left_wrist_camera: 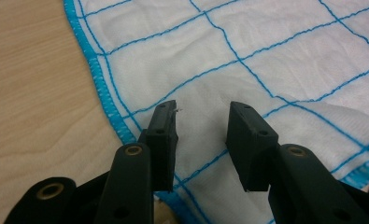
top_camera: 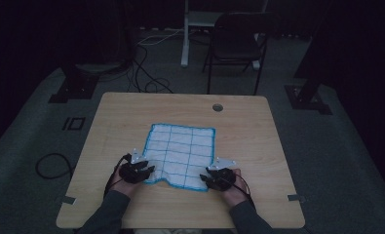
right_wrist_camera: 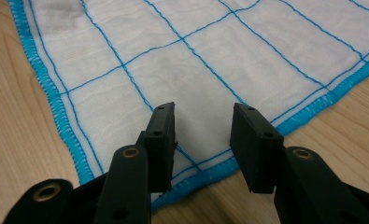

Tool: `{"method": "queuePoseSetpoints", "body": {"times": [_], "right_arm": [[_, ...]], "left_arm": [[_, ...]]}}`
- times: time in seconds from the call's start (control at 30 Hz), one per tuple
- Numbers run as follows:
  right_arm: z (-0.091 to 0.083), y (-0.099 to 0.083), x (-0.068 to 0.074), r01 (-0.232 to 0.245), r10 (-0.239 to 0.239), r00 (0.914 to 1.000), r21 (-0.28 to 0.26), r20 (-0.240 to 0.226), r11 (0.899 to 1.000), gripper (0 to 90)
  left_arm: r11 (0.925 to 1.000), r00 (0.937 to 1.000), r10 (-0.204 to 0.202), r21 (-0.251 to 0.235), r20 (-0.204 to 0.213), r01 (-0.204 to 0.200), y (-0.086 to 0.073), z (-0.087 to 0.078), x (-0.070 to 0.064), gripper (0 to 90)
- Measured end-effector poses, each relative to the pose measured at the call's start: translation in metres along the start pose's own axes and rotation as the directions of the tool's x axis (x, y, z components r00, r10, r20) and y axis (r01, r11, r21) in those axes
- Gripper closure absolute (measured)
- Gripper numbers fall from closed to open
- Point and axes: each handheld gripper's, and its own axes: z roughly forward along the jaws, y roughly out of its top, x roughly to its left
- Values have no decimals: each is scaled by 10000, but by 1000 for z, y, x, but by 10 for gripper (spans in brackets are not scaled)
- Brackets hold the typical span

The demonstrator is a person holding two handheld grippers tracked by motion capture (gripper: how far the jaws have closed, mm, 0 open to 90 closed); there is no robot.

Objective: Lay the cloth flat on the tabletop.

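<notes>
High view: a white cloth (top_camera: pixel 180 153) with a blue grid and blue hem lies flat at the middle of the wooden surface (top_camera: pixel 258 136), its near edge wavy. The left hand-held gripper (top_camera: pixel 137 170) sits at the cloth's near left corner, the right hand-held gripper (top_camera: pixel 218 178) at its near right corner; dim light blurs the jaws there. In both gripper views the jaws stand spread over the cloth, pinching nothing, and the jaw bases cover each corner's tip.
</notes>
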Motion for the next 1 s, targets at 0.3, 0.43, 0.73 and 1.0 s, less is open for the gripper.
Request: {"method": "queuePoseSetpoints", "body": {"times": [0.3,0.43,0.73,1.0], "right_arm": [[-12,-10,-3,-82,81,10000,84,57,9999,604],[-17,-15,-1,-108,107,9998,111,170,9999,607],[-29,-25,-2,-242,239,9996,195,150,9995,608],[-31,-26,-4,-242,241,9997,194,60,9995,610]], "left_arm": [[9993,9983,-310,-191,489,320,-15,-12,-11,621],[9993,9980,-299,-203,554,311,-17,-14,-16,620],[9973,9939,-566,-409,950,607,-26,-19,-27,620],[9976,9942,-510,-428,946,553,-27,-19,-29,620]]}}
